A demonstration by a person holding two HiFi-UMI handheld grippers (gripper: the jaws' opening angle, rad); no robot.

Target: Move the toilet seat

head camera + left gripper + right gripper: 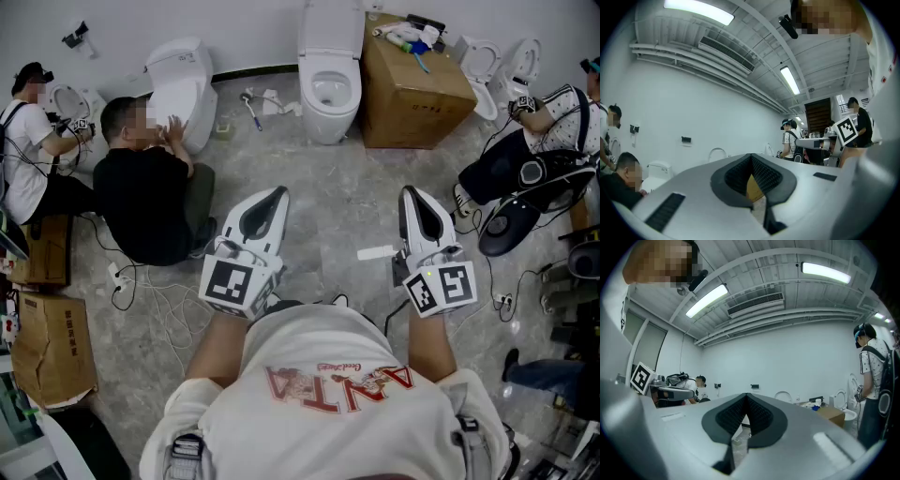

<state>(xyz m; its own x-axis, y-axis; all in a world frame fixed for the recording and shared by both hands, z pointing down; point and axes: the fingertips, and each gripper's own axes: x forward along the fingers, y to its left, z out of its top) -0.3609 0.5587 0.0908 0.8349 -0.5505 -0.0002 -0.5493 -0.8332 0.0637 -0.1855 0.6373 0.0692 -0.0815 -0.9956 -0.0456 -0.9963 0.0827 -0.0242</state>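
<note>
Test workshop: several toilets [330,42] and a cardboard box [417,94].

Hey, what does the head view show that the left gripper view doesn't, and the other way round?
Only the head view: the cables on the floor, the wearer's white shirt, and the toilet's bowl seen from above.
Only the left gripper view: the ceiling lights, the air vent, and a close look at the left gripper, jaws shut on nothing.
Both: the left gripper, the right gripper, and the person in black crouched by a toilet.
</note>
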